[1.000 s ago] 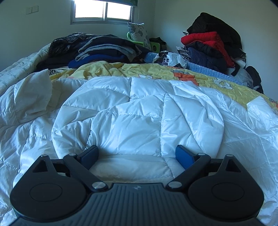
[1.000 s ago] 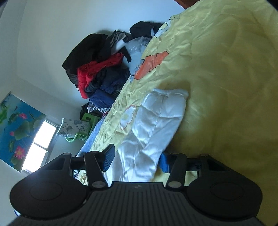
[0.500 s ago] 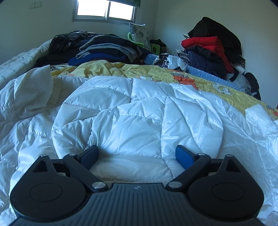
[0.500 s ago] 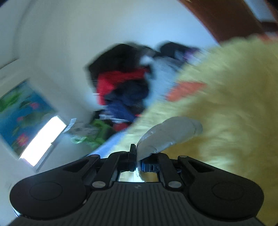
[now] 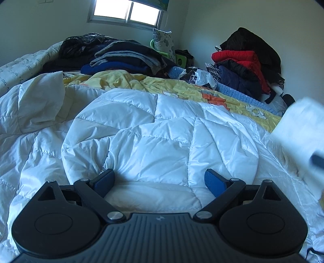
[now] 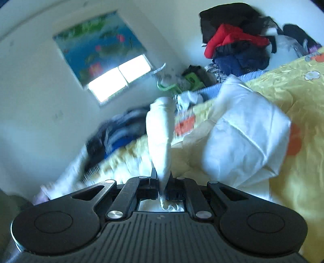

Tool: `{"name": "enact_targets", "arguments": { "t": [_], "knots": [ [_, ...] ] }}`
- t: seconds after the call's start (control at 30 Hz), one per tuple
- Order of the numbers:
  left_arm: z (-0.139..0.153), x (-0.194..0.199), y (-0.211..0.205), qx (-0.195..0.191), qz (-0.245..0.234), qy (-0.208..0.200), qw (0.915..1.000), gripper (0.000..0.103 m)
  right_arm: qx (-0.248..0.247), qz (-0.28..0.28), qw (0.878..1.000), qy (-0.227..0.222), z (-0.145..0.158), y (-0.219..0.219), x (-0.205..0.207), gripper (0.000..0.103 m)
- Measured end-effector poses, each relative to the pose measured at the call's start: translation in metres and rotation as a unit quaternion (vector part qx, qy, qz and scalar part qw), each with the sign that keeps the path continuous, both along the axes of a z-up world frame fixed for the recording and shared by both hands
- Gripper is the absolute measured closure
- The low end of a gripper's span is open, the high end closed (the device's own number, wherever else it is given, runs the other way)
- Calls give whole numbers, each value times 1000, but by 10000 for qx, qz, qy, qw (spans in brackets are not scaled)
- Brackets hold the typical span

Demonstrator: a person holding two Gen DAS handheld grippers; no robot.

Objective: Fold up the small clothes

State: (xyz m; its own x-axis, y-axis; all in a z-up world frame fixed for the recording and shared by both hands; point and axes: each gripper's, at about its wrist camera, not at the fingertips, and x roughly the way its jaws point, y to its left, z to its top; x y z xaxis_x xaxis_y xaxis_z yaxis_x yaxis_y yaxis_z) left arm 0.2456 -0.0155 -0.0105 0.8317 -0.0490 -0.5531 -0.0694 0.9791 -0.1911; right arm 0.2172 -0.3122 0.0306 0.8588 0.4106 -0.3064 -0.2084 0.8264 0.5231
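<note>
A white quilted jacket [image 5: 158,133] lies spread on the bed in the left wrist view. My left gripper [image 5: 160,180] stands open low over its near hem, the blue pads wide apart with the hem between them. In the right wrist view my right gripper [image 6: 162,178] is shut on the jacket's white sleeve [image 6: 160,133], which sticks up from the jaws. Another stretch of the sleeve [image 6: 243,131] billows at the right over the yellow sheet [image 6: 293,97]. That lifted sleeve [image 5: 301,129] shows blurred at the right edge of the left wrist view.
A pile of dark folded clothes [image 5: 121,58] sits at the far end of the bed. Red, black and navy coats [image 5: 245,60] are heaped by the right wall. A white duvet [image 5: 30,105] bunches at the left. A window [image 5: 127,12] is behind.
My right gripper closed on the sleeve, then swung fast across the bed while rolling, lifting the sleeve. The sleeve now enters the left wrist view at the right. The left gripper barely moved.
</note>
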Motion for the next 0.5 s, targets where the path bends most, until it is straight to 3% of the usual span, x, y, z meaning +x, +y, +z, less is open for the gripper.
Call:
{"name": "enact_targets", "arguments": {
  "t": [0.23, 0.43, 0.5],
  "knots": [
    [0, 1, 0, -4, -16, 37, 10000, 5, -687, 223, 9973, 93, -19, 22, -10, 89],
    [11, 2, -18, 558, -24, 346, 9978, 5, -1005, 388, 9942, -54, -19, 33, -13, 87],
    [26, -1, -22, 349, -235, 384, 9984, 5, -1157, 422, 9924, -68, -17, 39, -14, 87]
  ]
}}
